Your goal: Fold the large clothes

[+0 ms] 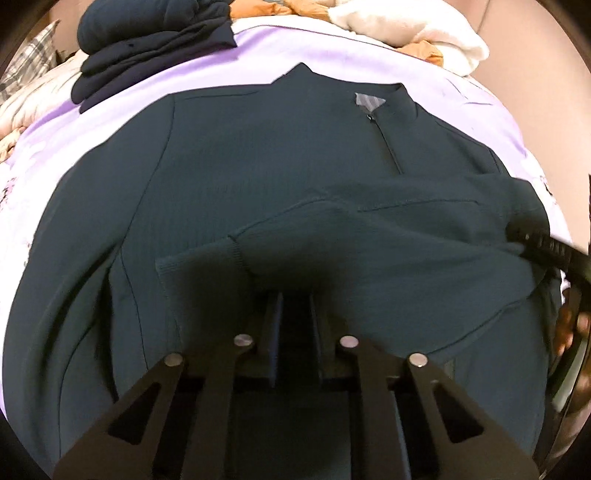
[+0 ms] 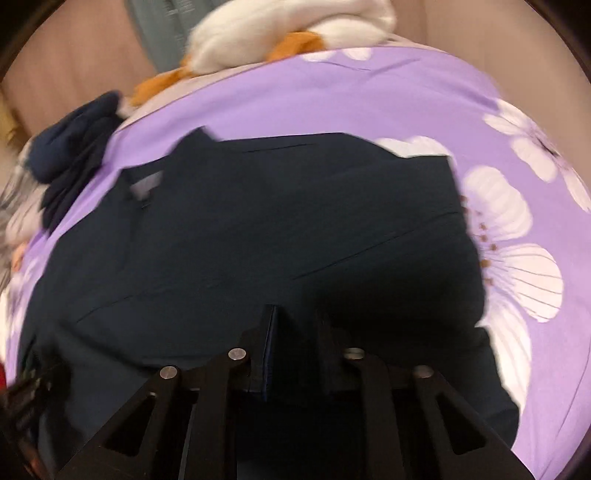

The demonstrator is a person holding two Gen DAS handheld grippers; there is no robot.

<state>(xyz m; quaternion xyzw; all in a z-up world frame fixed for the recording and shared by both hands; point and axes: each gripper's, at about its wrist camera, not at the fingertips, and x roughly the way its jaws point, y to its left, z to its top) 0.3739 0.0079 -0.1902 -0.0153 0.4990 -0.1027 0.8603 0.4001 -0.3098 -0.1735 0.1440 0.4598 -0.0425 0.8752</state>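
Observation:
A dark teal zip-neck pullover (image 1: 258,162) lies face up on a purple flowered bedsheet (image 1: 325,55), collar at the far side. One sleeve (image 1: 369,236) is folded across the chest, its ribbed cuff at the left. My left gripper (image 1: 295,306) is shut on this sleeve near the cuff. My right gripper shows at the right edge (image 1: 532,240), touching the sleeve's shoulder end. In the right wrist view the pullover (image 2: 258,229) fills the middle, and my right gripper (image 2: 295,321) has dark fabric between its fingers.
A stack of folded dark navy clothes (image 1: 147,40) sits at the back left of the bed. A white and orange heap (image 1: 406,26) lies at the back right. Plaid bedding (image 1: 22,70) lies at the far left. Bare sheet (image 2: 517,221) lies right of the pullover.

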